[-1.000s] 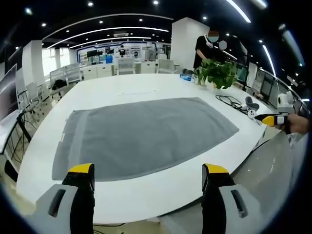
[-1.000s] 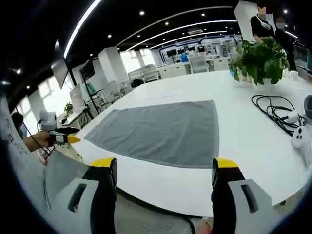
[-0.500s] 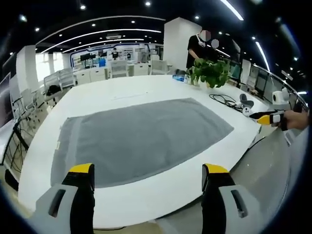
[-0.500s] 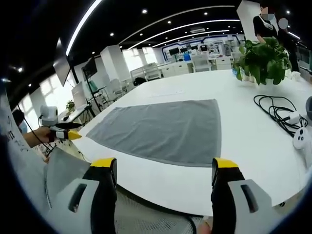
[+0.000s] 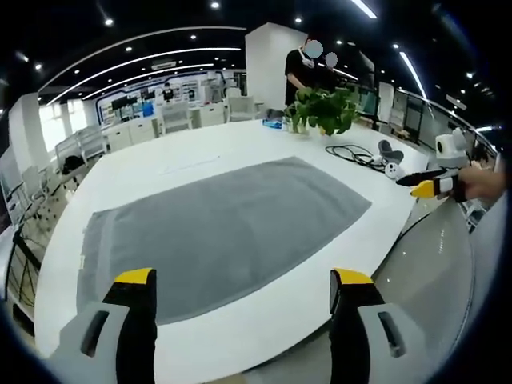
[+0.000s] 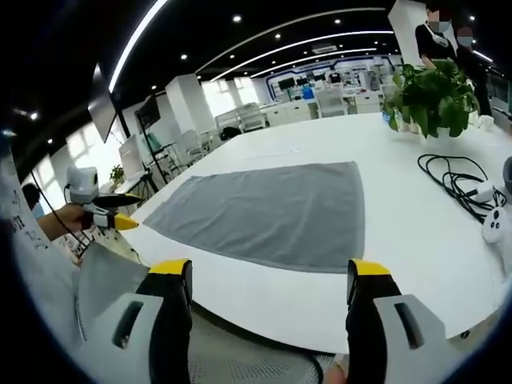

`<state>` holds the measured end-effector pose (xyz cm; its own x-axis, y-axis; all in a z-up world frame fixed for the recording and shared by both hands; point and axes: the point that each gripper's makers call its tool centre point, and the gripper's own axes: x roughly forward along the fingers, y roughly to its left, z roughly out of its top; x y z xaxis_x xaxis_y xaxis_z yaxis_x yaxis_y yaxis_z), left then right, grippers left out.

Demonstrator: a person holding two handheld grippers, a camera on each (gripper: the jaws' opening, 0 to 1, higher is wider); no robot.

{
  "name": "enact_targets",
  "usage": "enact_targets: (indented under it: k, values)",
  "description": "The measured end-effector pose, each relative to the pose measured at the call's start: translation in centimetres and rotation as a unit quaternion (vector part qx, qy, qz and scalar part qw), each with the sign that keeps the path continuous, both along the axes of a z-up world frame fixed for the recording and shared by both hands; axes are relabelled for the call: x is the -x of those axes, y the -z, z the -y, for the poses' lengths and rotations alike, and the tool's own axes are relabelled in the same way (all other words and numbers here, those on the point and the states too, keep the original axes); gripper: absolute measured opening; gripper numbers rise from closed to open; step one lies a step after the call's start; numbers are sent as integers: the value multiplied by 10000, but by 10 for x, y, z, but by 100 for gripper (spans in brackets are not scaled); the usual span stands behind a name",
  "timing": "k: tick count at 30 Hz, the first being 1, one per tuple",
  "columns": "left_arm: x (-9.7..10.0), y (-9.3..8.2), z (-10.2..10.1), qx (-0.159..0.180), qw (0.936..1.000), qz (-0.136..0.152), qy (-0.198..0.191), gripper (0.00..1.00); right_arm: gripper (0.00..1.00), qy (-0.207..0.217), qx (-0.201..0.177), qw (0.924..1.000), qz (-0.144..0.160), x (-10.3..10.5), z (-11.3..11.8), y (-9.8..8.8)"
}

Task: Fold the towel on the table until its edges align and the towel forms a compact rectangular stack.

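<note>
A grey towel (image 5: pixel 216 228) lies spread flat on the white table (image 5: pixel 200 152); the right gripper view has the same towel (image 6: pixel 272 212) stretching away to the left. My left gripper (image 5: pixel 242 280) is open, held off the table's near edge with nothing between its jaws. Its yellow tip (image 6: pixel 120 222) enters the right gripper view at the far left, held in a hand. My right gripper (image 6: pixel 270 272) is open too, short of the table's edge and the towel's near hem. Its yellow tip (image 5: pixel 424 189) comes into the left gripper view from the right.
A potted plant (image 6: pixel 432 96) stands at the table's far side, with a black cable (image 6: pixel 456 180) and a white controller (image 6: pixel 496 224) near it. Two people (image 5: pixel 308 68) stand behind the plant. Office chairs and desks fill the background.
The left gripper view has drifted closer and slightly left, so the towel looks larger and the plant sits nearer the middle. The right gripper view has barely shifted. The towel lies unchanged.
</note>
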<state>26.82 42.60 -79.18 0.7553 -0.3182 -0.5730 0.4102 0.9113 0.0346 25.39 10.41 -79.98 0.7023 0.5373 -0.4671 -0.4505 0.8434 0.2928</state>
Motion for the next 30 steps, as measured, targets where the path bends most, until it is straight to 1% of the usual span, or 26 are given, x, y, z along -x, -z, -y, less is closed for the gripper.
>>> enact_targets:
  k: [10, 15, 17, 18, 20, 23, 25, 30]
  values:
    - [-5, 6, 17, 150, 9998, -32, 104, 92, 79, -50, -25, 10000, -13, 0, -1, 0]
    - [-9, 7, 31, 198, 9996, -53, 193, 92, 80, 55, -161, 9999, 12, -5, 7, -4]
    - [-12, 6, 40, 233, 9994, -31, 255, 92, 80, 178, -354, 9992, 43, -9, 13, -8]
    - [-14, 5, 43, 238, 9993, -18, 281, 91, 80, 324, -523, 9981, 62, -13, 17, -11]
    - [-20, 4, 49, 251, 9992, -6, 324, 91, 79, 403, -596, 9974, 94, -17, 23, -14]
    - [-27, -1, 58, 308, 9988, 64, 377, 91, 79, 414, -482, 9978, 173, -24, 31, -18]
    - [-33, -5, 67, 318, 9982, 133, 494, 91, 79, 430, -427, 9979, 246, -31, 37, -22]
    - [-44, -10, 96, 252, 9951, 201, 933, 90, 78, 521, -403, 9968, 450, -53, 49, -33]
